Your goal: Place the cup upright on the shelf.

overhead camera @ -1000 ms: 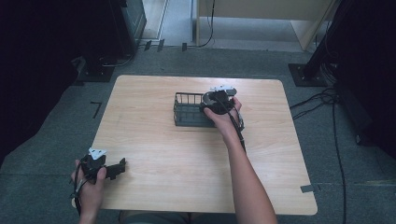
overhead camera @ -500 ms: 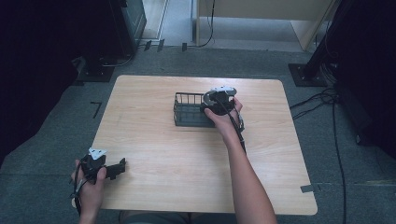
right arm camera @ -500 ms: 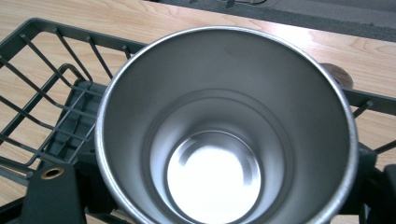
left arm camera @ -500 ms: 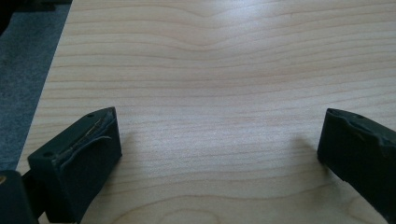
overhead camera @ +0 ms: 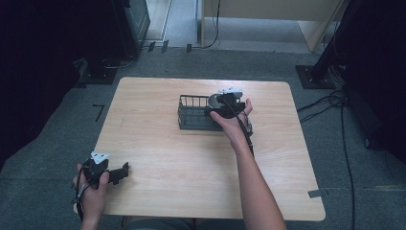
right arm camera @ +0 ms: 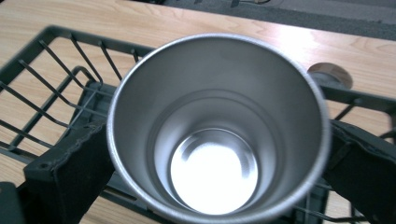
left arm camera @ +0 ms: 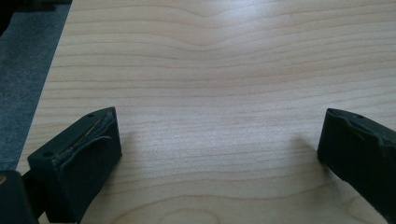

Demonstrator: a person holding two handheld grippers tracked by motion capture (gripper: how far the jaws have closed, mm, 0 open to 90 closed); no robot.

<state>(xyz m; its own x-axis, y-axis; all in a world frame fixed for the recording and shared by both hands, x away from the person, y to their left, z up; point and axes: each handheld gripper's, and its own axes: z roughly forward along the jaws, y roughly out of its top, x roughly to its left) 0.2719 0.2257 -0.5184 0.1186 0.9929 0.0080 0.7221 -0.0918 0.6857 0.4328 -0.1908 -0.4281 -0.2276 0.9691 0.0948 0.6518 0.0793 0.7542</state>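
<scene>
The steel cup [right arm camera: 218, 135] stands upright, mouth open, in the right end of the black wire basket [overhead camera: 191, 113] on the wooden worktop [overhead camera: 191, 158]. The right gripper [overhead camera: 218, 106] is over it from the basket's right side, and its fingers [right arm camera: 70, 177] have just been opening; they flank the cup wall, one on each side. In the right gripper view they seem only to brush the rim, though blur makes contact hard to judge. The left gripper [overhead camera: 125, 171] rests near the worktop's front left corner, fingers [left arm camera: 79, 158] spread wide over bare wood, well apart from the basket.
</scene>
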